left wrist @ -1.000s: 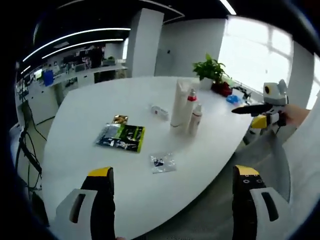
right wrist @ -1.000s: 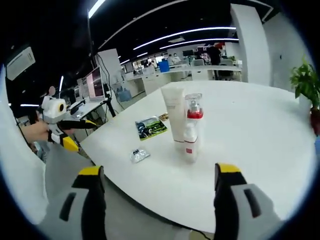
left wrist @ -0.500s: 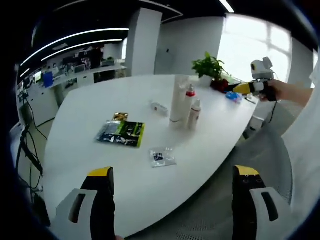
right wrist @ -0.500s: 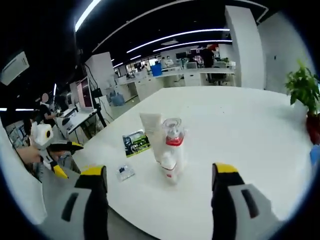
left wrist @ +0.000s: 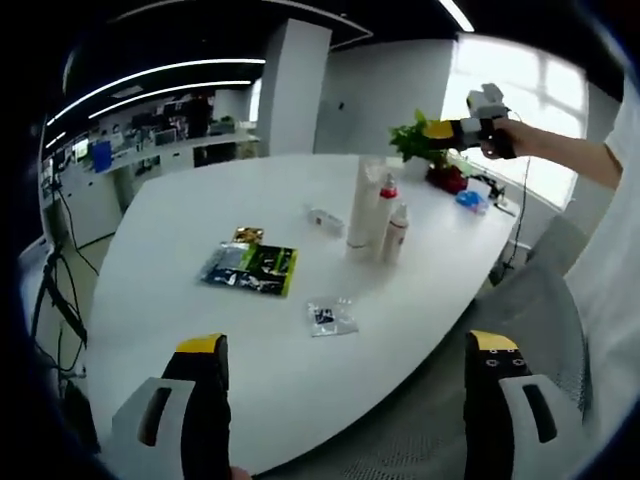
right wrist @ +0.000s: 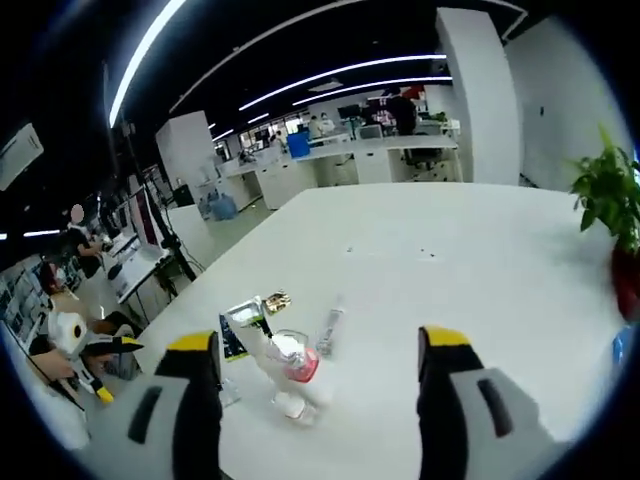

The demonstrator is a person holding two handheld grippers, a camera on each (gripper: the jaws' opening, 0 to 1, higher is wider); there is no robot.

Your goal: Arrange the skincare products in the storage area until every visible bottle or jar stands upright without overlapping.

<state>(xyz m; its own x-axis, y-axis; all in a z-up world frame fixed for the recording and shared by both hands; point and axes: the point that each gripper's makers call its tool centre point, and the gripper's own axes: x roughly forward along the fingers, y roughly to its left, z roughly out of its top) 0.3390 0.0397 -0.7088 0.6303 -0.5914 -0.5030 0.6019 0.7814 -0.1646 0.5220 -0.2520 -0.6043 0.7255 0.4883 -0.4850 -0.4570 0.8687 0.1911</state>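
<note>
Three products stand upright close together on the white table (left wrist: 200, 200): a tall white tube (left wrist: 360, 205), a red-collared pump bottle (left wrist: 383, 215) and a small white bottle (left wrist: 398, 232). A small clear tube (left wrist: 322, 220) lies flat behind them. From above, the right gripper view holds the pump bottle (right wrist: 290, 360), the white tube (right wrist: 255, 345) and the lying tube (right wrist: 330, 325). My left gripper (left wrist: 348, 345) is open off the table's near edge. My right gripper (right wrist: 318, 342) is open, held high over the table, seen from the left gripper view as the right gripper (left wrist: 455, 128) in a hand.
A green and black packet (left wrist: 250, 268), a gold sachet (left wrist: 243, 236) and a small clear bag (left wrist: 328, 318) lie on the table. A potted plant (left wrist: 420, 140) and a blue item (left wrist: 468, 198) sit at the far edge. The left gripper (right wrist: 95, 345) shows low at left.
My right gripper has risen and swung over the table, so its view now looks down on the bottles. The left gripper has barely moved. The products stand as before.
</note>
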